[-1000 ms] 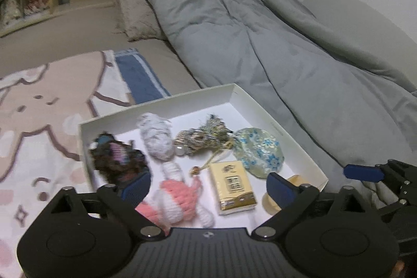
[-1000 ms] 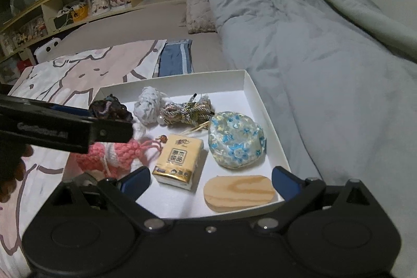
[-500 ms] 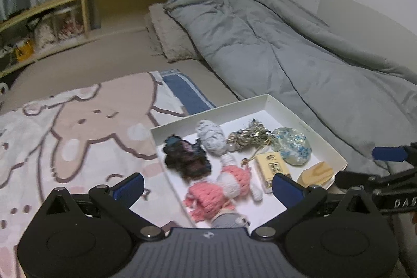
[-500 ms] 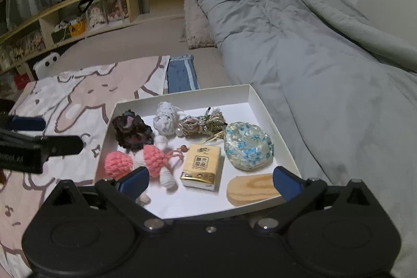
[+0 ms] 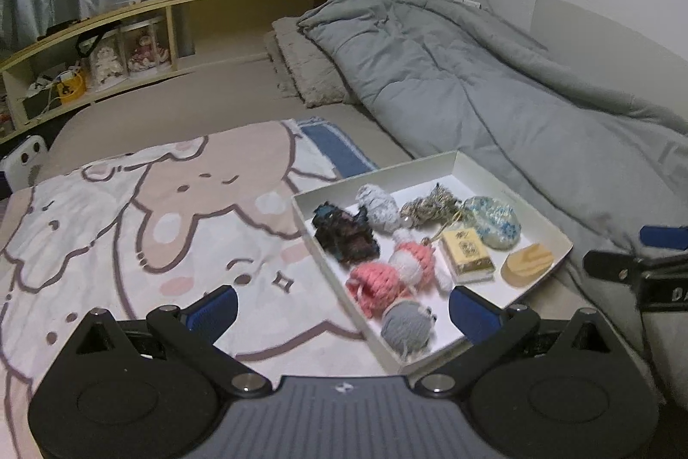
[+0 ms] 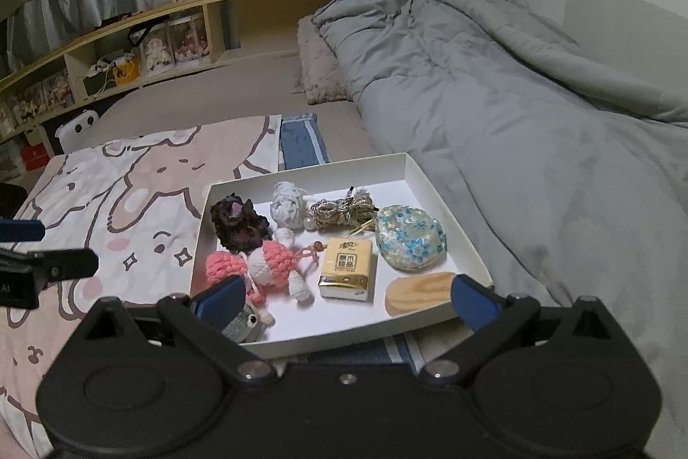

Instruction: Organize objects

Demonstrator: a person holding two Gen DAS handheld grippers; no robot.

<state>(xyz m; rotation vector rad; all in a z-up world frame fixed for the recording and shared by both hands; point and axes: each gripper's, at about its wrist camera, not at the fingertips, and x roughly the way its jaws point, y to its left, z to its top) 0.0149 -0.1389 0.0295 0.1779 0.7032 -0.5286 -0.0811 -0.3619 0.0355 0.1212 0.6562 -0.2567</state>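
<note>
A white tray [image 5: 374, 176] [image 6: 447, 218] lies on the bed. It holds a dark knitted piece [image 5: 344, 235], a white knitted ball [image 6: 286, 207], a gold cord bundle [image 6: 339, 214], a blue floral pouch [image 6: 408, 237], a yellow tissue pack [image 6: 346, 267], a wooden piece [image 5: 526, 263], a pink crochet doll [image 5: 400, 269] and a grey knitted mouse [image 5: 406, 325]. My left gripper [image 5: 344, 310] hovers open and empty over the tray's near left edge. My right gripper [image 6: 348, 300] stands open and empty at the tray's near side.
The tray sits between a cartoon-print blanket [image 5: 150, 226] on the left and a rumpled grey duvet [image 6: 537, 106] on the right. A pillow [image 5: 309, 72] lies further back, and a wooden shelf [image 6: 129, 41] with boxed figures runs along the far side.
Both grippers have drawn back and up from the tray, the left one shifting leftward. The tray looks smaller and the grey mouse at its near corner has come into view.
</note>
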